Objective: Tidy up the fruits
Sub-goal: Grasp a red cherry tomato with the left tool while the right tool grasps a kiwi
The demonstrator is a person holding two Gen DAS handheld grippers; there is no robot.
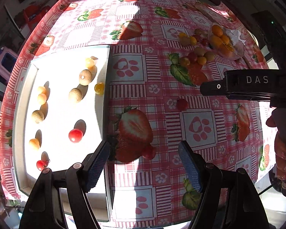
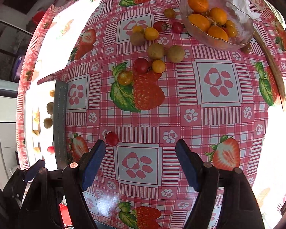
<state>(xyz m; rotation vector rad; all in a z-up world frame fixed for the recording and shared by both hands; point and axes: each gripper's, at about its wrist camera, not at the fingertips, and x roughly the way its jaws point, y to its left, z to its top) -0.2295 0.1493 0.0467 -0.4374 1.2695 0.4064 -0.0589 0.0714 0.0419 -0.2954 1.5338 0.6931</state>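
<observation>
A small red cherry tomato (image 2: 112,138) lies alone on the bench, just beyond the left blue pad of the right tool (image 2: 141,164), at about 11 o'clock from it. The right tool is open and holds nothing. In the left wrist view another red cherry tomato (image 1: 149,152) lies between the spread blue pads of the left tool (image 1: 144,169), which is open and empty too.

At 9 o'clock of the bench stands a shallow white rectangular tray (image 1: 107,72) with round fruits inside: a red tomato (image 1: 75,135), brown round fruits (image 1: 85,77) and pale yellow ones, which are hard to name in the strong sunlight. A yellow tomato (image 1: 99,88) touches the right wall of the tray.

At 12 o'clock a loose group of red, yellow and brown fruits (image 2: 156,51) lies on the pink checked tablecloth with strawberry pictures (image 2: 217,114). At 1 o'clock a clear glass bowl (image 2: 244,36) holds orange oval fruits (image 2: 199,22) and a crumpled white paper (image 2: 242,7).
</observation>
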